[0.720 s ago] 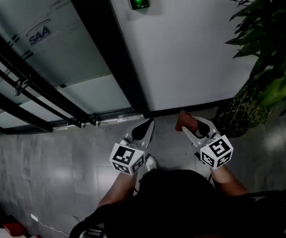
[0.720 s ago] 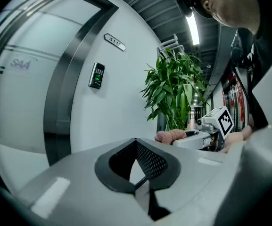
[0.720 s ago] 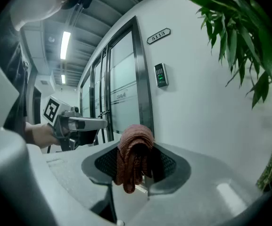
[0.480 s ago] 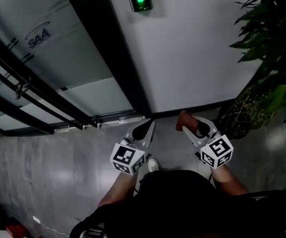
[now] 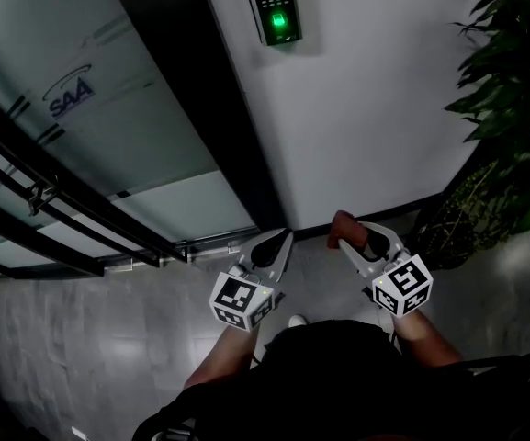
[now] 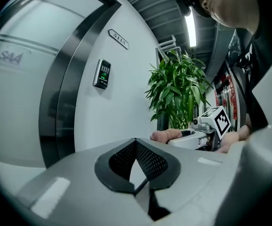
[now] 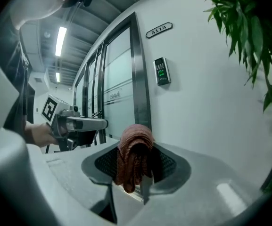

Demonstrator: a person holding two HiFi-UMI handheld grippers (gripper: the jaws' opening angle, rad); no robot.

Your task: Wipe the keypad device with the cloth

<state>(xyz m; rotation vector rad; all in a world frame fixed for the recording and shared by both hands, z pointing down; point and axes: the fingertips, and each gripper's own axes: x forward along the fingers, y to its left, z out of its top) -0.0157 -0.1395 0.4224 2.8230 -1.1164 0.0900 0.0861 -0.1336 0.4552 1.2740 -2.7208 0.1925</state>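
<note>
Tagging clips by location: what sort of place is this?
Probably an office corridor: a keypad on the wall, a logo-marked glass door beside it, a room number plate above, a potted plant.

Keypad device (image 5: 277, 7) sits wall-mounted at upper centre, green light glowing. Reddish-brown cloth (image 7: 135, 157) hangs bunched up at lower centre, pinched in the right gripper (image 5: 358, 237).
</note>
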